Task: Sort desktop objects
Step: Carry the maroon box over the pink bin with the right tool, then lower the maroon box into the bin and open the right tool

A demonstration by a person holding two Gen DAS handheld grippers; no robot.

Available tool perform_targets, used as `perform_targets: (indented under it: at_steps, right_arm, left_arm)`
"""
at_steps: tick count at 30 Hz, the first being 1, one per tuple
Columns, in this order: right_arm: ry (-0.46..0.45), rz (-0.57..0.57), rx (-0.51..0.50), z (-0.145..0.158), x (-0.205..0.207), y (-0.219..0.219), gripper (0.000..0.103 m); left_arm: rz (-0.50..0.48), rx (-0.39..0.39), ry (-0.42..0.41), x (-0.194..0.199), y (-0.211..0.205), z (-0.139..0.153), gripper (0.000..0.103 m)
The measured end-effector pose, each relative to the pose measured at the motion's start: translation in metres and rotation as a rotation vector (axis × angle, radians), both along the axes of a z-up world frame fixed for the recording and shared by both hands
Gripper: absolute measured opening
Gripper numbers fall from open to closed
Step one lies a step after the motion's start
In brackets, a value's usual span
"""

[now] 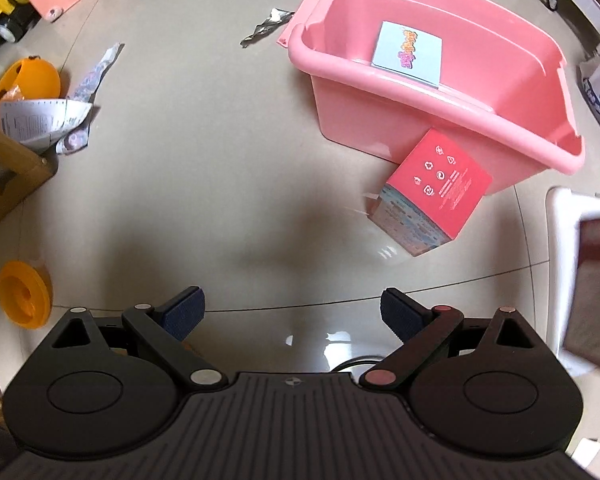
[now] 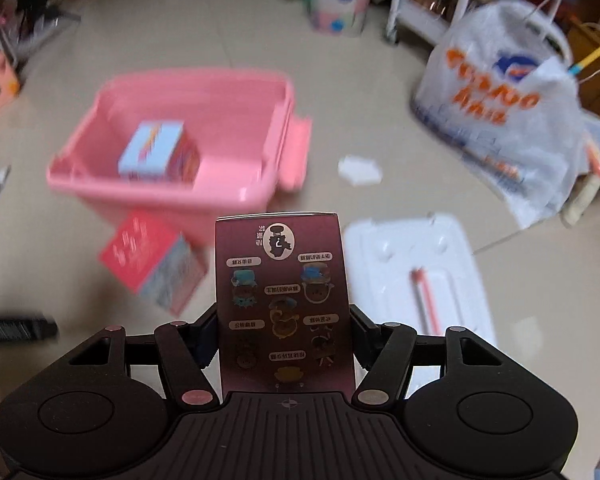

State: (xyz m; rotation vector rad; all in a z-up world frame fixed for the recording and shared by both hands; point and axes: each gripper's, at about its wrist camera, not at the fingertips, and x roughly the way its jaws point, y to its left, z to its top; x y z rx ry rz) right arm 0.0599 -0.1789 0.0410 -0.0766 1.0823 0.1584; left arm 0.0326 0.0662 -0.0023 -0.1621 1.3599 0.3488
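Observation:
A pink plastic bin (image 1: 440, 128) stands on the tiled floor with a light blue box (image 1: 407, 50) inside it. A red and blue box (image 1: 432, 194) leans against the bin's near wall. My left gripper (image 1: 292, 312) is open and empty, low over the floor in front of them. My right gripper (image 2: 282, 332) is shut on a dark maroon box (image 2: 282, 300) with cartoon figures, held above the floor near the bin (image 2: 180, 136). The red box (image 2: 152, 258) and the blue box (image 2: 156, 152) also show in the blurred right wrist view.
A white lid (image 2: 416, 276) with a pink stick lies right of the bin. A white plastic bag (image 2: 504, 120) stands beyond it. Crumpled papers (image 1: 60, 116), orange toy parts (image 1: 24, 300), a foil scrap (image 1: 266, 26) and a yellow toy truck (image 1: 0, 12) lie at left.

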Motion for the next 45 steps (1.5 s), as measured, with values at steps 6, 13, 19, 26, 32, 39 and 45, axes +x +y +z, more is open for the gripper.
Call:
perform_targets:
  at_steps: [6, 13, 19, 26, 32, 39, 45]
  right_arm:
    - [-0.091, 0.043, -0.004, 0.049, 0.03, 0.014, 0.059]
    - [-0.117, 0.026, -0.008, 0.068, 0.077, 0.025, 0.059]
    - [-0.087, 0.019, -0.018, 0.054, 0.114, 0.043, 0.059]
    - [-0.041, 0.047, -0.04, 0.023, 0.159, 0.074, 0.059]
    - [0.001, 0.104, -0.083, -0.01, 0.182, 0.103, 0.059]
    - [0.041, 0.152, -0.125, -0.045, 0.204, 0.13, 0.059]
    - [0.081, 0.174, -0.169, -0.086, 0.218, 0.149, 0.059]
  left_arm:
    - [0.017, -0.015, 0.0, -0.001, 0.007, -0.001, 0.097]
    - [0.05, -0.033, 0.003, 0.001, 0.011, -0.005, 0.097]
    - [0.055, -0.015, -0.001, 0.006, 0.01, -0.009, 0.097]
    - [0.095, -0.005, 0.021, 0.007, 0.018, -0.02, 0.097]
    - [0.081, 0.016, 0.017, 0.011, 0.013, -0.026, 0.097]
    - [0.046, 0.035, 0.028, 0.016, 0.006, -0.037, 0.097]
    - [0.057, 0.048, 0.032, 0.018, 0.008, -0.043, 0.097]
